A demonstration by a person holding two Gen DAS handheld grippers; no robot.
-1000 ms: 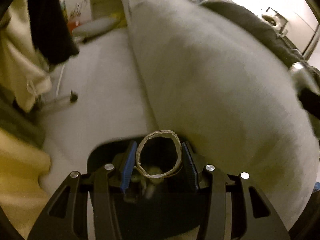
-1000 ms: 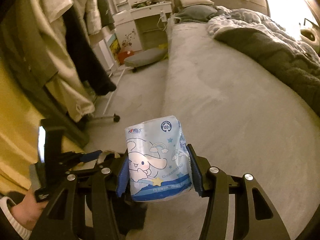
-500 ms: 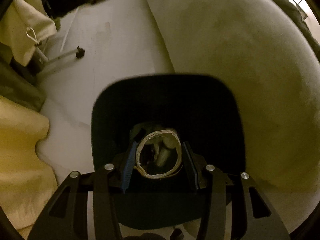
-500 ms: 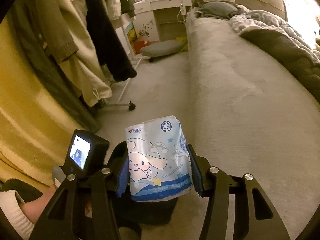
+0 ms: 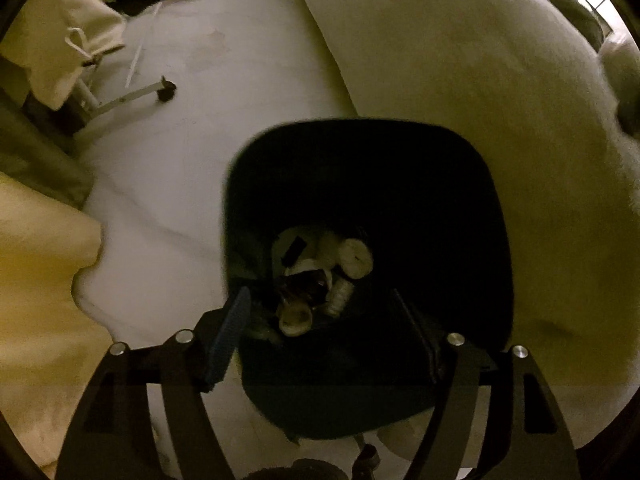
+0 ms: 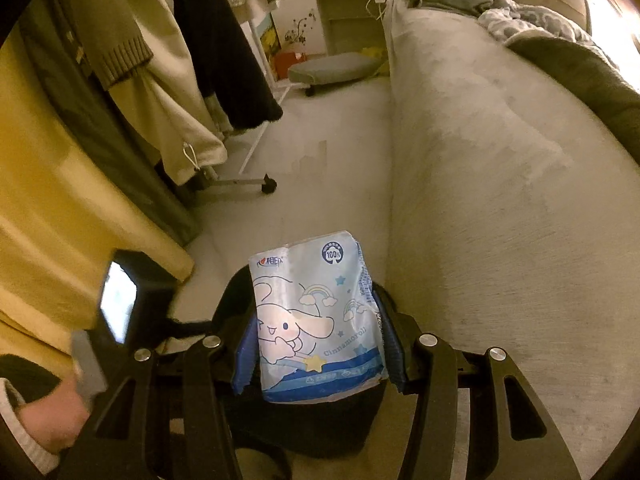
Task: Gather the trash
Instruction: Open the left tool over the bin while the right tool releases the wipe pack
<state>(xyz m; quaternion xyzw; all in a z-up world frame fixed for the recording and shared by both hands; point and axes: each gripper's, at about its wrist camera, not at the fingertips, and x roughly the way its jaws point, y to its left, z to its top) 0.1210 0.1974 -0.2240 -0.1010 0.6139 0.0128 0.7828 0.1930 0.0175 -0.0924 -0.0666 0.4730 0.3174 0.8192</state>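
I have the left gripper [image 5: 320,320] pointing steeply down into the bin [image 5: 460,168], and its jaws are opening with nothing between them. On the heap at the bin's bottom, a cardboard tube [image 5: 295,315] lies close to the left pad, among other pale rolls and scraps toward 12 o'clock of it. I judge the drop on this side done.

The right gripper [image 6: 320,344] is clenched on the wrapper [image 6: 316,320], a blue and white packet with a cartoon print, standing upright between the blue pads. In its view the bin's dark rim [image 6: 228,300] shows just behind and below the packet, with the other gripper's camera body [image 6: 128,300] at 9 o'clock and the bed [image 6: 500,160] running off toward 1 o'clock.

So the step in hand is emptying both tongs into the bin, one done, one waiting. Next I would bring the right gripper squarely over the bin's mouth, tilt it down, then spread the jaws. The light packet could catch on the rim or drift to the floor [image 6: 328,152] if released too early.
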